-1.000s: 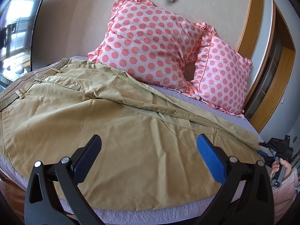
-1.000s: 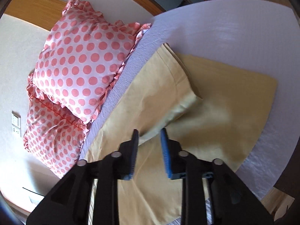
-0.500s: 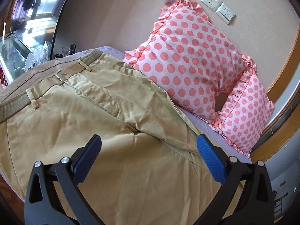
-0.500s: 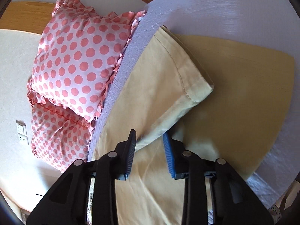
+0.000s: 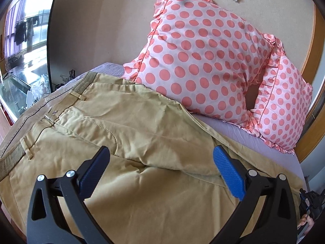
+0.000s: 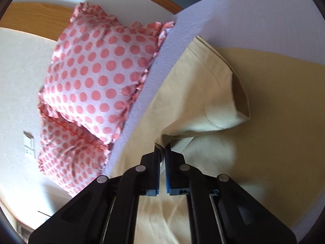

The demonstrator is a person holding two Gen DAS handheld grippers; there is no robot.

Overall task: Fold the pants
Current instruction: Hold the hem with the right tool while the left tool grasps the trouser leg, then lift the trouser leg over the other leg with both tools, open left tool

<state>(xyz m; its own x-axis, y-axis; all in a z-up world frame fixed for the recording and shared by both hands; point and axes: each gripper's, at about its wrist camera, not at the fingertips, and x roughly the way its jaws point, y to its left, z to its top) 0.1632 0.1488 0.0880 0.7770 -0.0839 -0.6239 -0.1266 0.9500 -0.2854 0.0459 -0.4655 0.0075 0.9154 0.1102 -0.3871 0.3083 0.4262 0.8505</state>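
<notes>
Tan pants (image 5: 126, 134) lie spread on the bed, waistband at the left with belt loops. My left gripper (image 5: 160, 168) is open and empty, hovering over the seat and crotch area. In the right wrist view the pants (image 6: 274, 105) show their two legs, the upper leg (image 6: 203, 93) crossing over the lower one. My right gripper (image 6: 162, 152) is shut on the near edge of the upper leg, which lifts a little off the lower leg.
Two pink polka-dot pillows (image 5: 203, 57) (image 6: 97, 81) lean against the wall at the head of the bed. The lilac bedsheet (image 6: 243, 14) surrounds the pants. A wooden headboard edge (image 5: 312, 134) runs at the right, a window (image 5: 22, 40) at the left.
My right gripper has closed from partly open onto the edge of the upper pant leg. My left gripper has swung left toward the waistband end, staying open.
</notes>
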